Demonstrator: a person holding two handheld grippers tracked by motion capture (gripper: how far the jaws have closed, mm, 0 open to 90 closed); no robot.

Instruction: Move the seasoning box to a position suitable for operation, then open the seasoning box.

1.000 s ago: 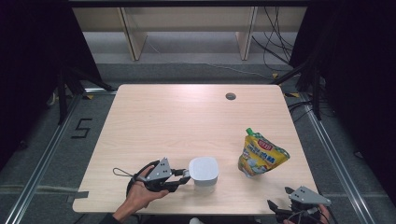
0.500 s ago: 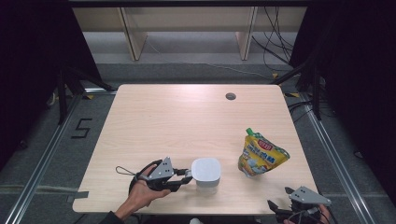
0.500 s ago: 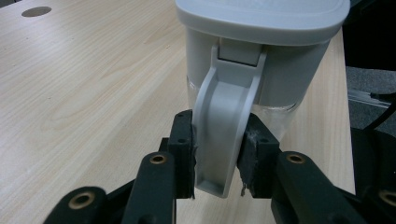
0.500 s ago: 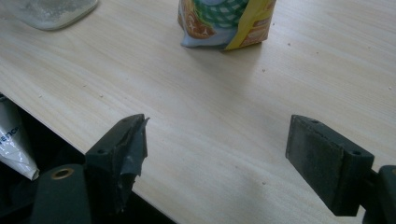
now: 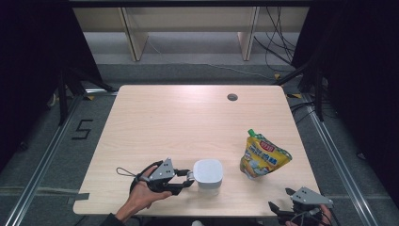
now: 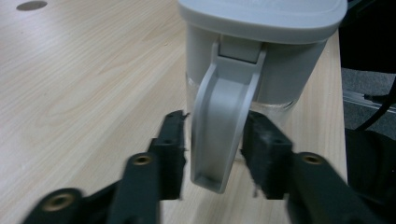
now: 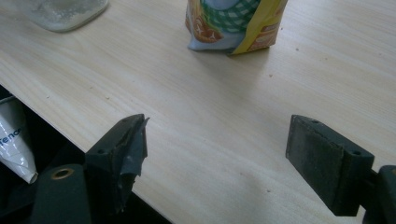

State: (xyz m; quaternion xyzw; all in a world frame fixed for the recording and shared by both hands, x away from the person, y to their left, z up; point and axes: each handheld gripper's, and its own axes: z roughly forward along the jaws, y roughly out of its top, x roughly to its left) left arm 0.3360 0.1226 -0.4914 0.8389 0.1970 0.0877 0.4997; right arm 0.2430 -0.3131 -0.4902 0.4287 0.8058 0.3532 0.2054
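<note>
Right claw (image 5: 282,213): at the near right edge of the tabletop, jaws spread wide with bare wood between them; holds nothing.
Left claw (image 5: 187,180): held in a hand (image 5: 141,195) at the near left, pointing right at the jug; jaws on either side of the handle, a narrow gap showing on one side, contact on the other cannot be told.
Handle (image 6: 219,126): grey, curved, hangs down from under the lid on the jug's side facing the left claw; its free lower end sits between the two jaws.
Jug (image 5: 208,176): clear body with a grey squarish lid (image 5: 208,170); stands upright near the front edge, about mid-width, just right of the left claw.
Pouch (image 5: 261,155): yellow, green cap at top, printed front; stands upright, leaning slightly, right of the jug and well apart from it, beyond the right claw.
Tabletop (image 5: 188,122): pale wood, rectangular; the far half bare.
Hole (image 5: 232,97): small, round, dark, near the far edge, right of centre.
</note>
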